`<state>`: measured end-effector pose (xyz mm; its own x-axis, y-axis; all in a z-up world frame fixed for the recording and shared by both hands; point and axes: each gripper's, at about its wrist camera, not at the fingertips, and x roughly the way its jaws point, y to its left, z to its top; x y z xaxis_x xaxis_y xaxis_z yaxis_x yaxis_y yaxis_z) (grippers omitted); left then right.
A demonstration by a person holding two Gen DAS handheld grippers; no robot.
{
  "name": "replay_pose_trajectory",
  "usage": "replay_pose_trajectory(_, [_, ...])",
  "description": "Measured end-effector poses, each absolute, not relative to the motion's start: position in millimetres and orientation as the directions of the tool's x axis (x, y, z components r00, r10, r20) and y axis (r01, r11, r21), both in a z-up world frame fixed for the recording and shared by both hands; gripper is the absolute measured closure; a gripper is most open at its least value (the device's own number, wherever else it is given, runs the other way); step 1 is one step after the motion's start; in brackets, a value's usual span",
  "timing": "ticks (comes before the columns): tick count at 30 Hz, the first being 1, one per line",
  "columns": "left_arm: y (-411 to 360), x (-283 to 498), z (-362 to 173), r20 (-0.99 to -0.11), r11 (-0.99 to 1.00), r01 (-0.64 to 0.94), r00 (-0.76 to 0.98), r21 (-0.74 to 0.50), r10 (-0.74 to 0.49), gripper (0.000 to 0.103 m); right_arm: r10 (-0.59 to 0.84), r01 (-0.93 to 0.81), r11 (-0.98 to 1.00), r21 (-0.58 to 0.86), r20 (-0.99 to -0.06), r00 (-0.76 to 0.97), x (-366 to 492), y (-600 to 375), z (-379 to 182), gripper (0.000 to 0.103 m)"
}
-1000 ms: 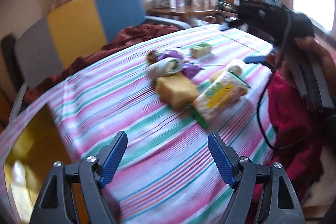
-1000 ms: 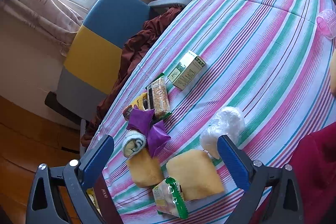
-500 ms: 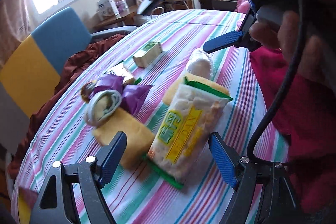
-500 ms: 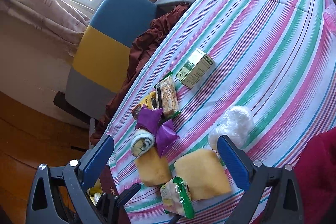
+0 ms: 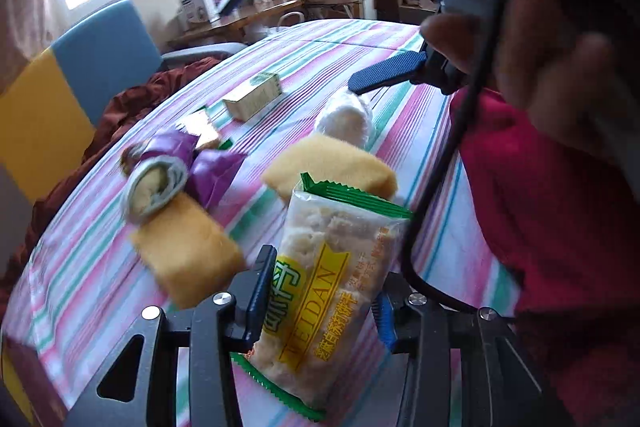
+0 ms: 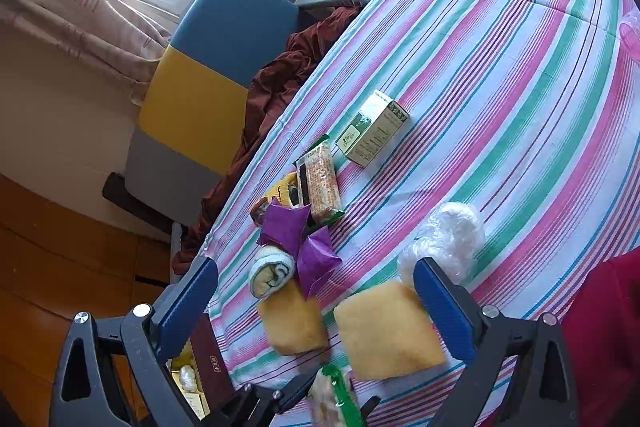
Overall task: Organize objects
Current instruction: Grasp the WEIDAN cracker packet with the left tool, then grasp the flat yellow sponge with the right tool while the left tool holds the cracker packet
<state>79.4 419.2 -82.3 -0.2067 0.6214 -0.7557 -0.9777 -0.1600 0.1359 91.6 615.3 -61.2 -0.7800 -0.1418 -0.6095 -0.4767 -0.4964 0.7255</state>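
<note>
The left gripper (image 5: 320, 291) is closing its jaws around a clear cracker packet (image 5: 324, 291) with green sealed ends and a yellow label, and both blue pads are already lying against the packet's sides, one on each flank. The packet is sitting at the near edge of the striped tablecloth (image 6: 500, 75), its far end overlapping a yellow sponge cake (image 5: 332, 167). A second yellow cake (image 5: 188, 247) is lying just to the left of the packet, touching a rolled grey towel (image 5: 154, 187) and a purple wrapper (image 5: 212, 171) beyond it. The right gripper (image 6: 316, 303) is hovering with its jaws spread wide and nothing between them, above the two cakes. Farther out, a white plastic-wrapped bundle (image 6: 444, 239) is resting just behind the larger cake, a second cracker packet (image 6: 320, 183) is lying beside the purple wrappers, and a small green-and-white box (image 6: 372, 133) is standing apart.
</note>
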Motion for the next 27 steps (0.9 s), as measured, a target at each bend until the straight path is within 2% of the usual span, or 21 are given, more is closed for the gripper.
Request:
replay_pose_trajectory(4, [381,75,-86,-0.774,-0.328,-0.934,-0.311,0.142,0.551,0.059,-0.145,-0.48,-0.5,0.721,-0.616,-0.774,91,614,-61,0.003])
replay_pose_trajectory(7, [353,55,-95,-0.813,-0.487,-0.868,-0.348,0.092,0.467,0.061,-0.152,-0.482,-0.507,0.715,-0.624,-0.766,89,613,-62,0.003])
replay_pose_trajectory(9, [338,43,-99,-0.816,-0.549,-0.834,-0.353,0.053,0.457,0.06,-0.154,-0.482,-0.516,0.708,-0.631,-0.761,89,612,-62,0.003])
replay_pose_trajectory(16, [336,23,-104,-0.806,-0.567,-0.824,-0.335,0.0,0.487,0.052,-0.19,-0.483,-0.533,0.694,-0.655,-0.731,87,611,-65,0.003])
replay_pose_trajectory(27, [330,25,-107,-0.74,-0.548,-0.836,-0.369,0.001,0.562,0.052,-0.218,-0.527,-0.58,0.622,-0.741,-0.635,77,603,-74,0.003])
